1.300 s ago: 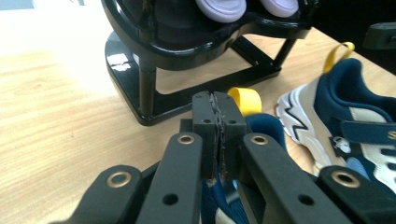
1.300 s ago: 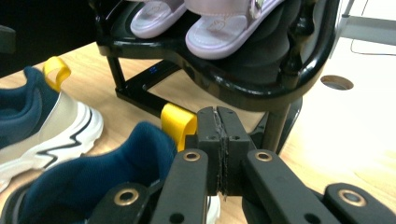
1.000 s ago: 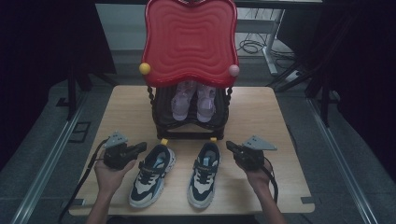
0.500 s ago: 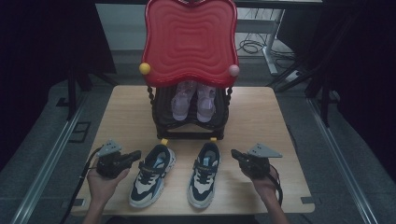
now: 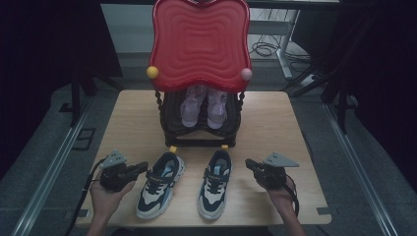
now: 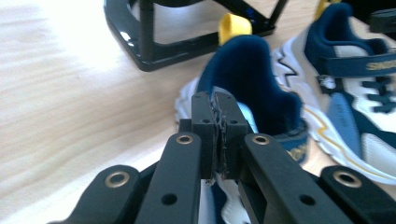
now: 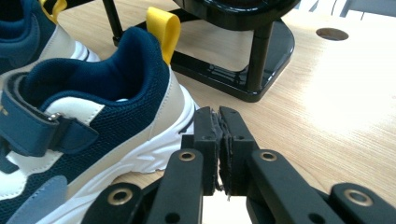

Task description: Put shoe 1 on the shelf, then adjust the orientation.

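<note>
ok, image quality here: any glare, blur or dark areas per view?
High view: dim and soft, dark surround, table evenly lit. Left gripper view: blown-out glare on the wood at upper left, left shoe soft, jaws sharp. Right gripper view: glare on the wood at right, right shoe fairly crisp.

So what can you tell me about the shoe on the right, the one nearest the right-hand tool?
The right shoe is a child-sized sneaker with a navy mesh collar, cream and white side panels, a thick white sole, a navy strap across the top and a yellow pull loop at the heel. It stands upright on the wooden table, heel toward the black shoe rack, toe toward the person, beside its matching left shoe. The right gripper sits close by its heel, jaws together, not touching it.
</note>
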